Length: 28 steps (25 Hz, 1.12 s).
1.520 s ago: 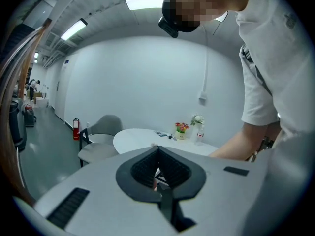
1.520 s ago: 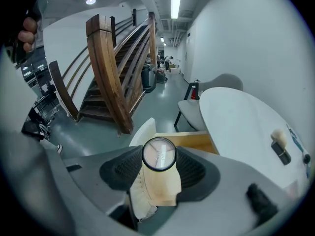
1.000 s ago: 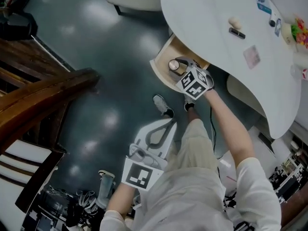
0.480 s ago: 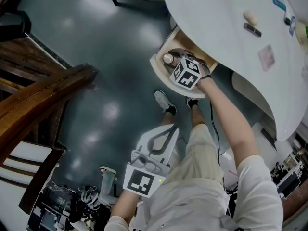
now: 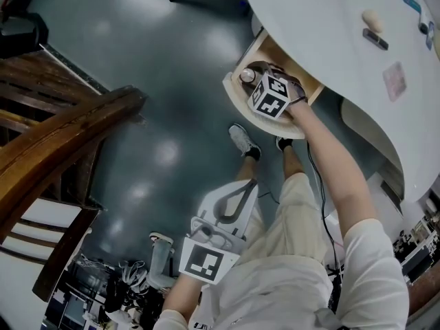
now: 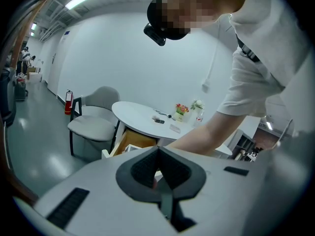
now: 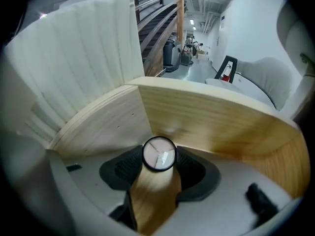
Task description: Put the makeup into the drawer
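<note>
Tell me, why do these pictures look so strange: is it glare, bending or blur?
Head view: dim overall, with soft glare patches from overhead lights on the glossy dark floor. Left gripper view: the wide-angle lens bends the room, the corners go black, and a mosaic patch was added afterwards. Right gripper view: the same black corners; the close makeup jar looks bright and slightly soft against the wooden drawer.

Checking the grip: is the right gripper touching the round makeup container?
Touching. In the right gripper view, the pads of the right gripper press both sides of the round makeup container inside the drawer.
</note>
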Tool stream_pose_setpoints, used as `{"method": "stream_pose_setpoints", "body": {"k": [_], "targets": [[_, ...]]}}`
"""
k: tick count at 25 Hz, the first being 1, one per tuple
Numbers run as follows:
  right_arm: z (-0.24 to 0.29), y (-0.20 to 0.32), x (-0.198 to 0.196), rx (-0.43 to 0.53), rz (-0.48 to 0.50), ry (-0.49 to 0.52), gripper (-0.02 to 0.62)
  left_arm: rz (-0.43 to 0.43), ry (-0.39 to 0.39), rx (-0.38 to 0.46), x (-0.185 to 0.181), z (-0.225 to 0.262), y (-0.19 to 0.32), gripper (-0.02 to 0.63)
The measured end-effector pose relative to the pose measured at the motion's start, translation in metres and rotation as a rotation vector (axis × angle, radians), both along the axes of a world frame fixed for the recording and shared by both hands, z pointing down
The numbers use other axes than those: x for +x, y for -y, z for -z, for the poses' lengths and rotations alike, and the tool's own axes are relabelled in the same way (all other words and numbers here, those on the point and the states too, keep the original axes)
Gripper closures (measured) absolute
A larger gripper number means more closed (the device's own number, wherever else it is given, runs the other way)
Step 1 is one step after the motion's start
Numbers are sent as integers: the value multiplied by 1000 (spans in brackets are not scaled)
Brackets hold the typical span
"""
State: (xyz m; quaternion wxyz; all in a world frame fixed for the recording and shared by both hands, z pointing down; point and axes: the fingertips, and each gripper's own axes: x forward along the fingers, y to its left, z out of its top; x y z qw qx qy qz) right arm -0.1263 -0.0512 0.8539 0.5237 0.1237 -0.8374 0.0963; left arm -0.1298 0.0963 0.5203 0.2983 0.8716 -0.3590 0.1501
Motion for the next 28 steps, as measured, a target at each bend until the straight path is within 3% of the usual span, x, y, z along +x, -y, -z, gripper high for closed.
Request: {"method": "stream_pose_setpoints", "body": {"k": [6, 16, 28], "targets": [[5, 3, -1, 55, 10, -29, 347, -15, 12, 7, 0, 5, -2, 597], [39, -7, 9, 45, -15, -37, 347, 21, 0, 29, -1, 31, -1, 597], [156, -21, 16, 114, 16, -16, 356, 86, -56, 144, 14, 115, 0, 597]]}}
